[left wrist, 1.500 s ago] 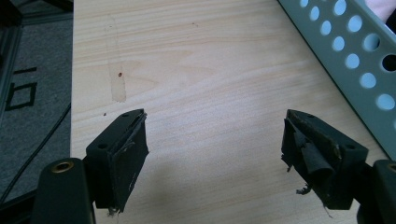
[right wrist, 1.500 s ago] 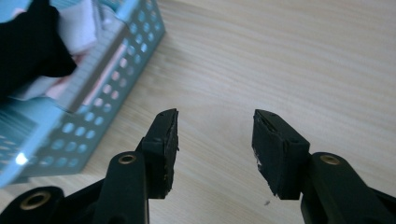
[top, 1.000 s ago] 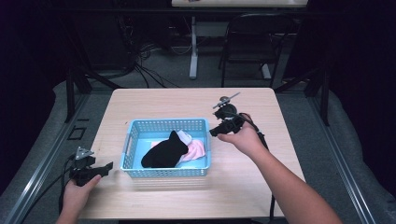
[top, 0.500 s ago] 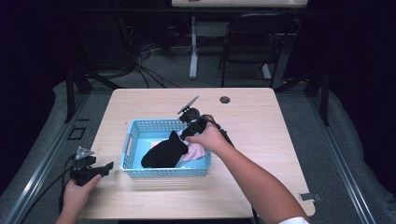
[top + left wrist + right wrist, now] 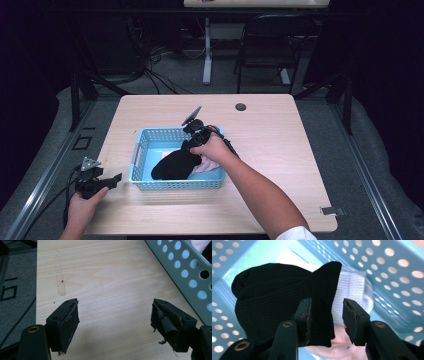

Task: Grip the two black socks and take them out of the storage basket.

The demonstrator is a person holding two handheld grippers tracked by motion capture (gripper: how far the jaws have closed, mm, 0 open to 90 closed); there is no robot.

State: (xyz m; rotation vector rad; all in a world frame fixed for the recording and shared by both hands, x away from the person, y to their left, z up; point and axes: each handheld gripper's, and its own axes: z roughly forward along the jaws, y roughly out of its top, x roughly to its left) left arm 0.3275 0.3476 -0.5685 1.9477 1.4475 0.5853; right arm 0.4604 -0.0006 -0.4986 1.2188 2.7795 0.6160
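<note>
A blue perforated basket (image 5: 175, 185) sits on the wooden table (image 5: 280, 145). In it lie a black knitted cloth (image 5: 172, 164) and a pale pink cloth (image 5: 210, 166). My right gripper (image 5: 186, 146) reaches down into the basket over the black cloth. In the right gripper view its jaws (image 5: 327, 312) have just been closing, with a flap of the black cloth (image 5: 269, 297) between them beside the left pad, and a gap remains at the right pad. A white ribbed sock (image 5: 350, 287) lies behind the flap. My left gripper (image 5: 114, 180) rests open on the table left of the basket, nothing between its jaws (image 5: 115, 315).
A small dark round disc (image 5: 241, 106) sits in the table top near the far edge. A chair (image 5: 265, 45) and cables stand on the floor beyond the table. The basket's wall (image 5: 185, 272) runs close to the left gripper's right side. A strip of tape (image 5: 327, 211) marks the near right corner.
My right hand has swung left and down from beside the basket's far right corner into the basket, onto the black cloth. The left hand has stayed put.
</note>
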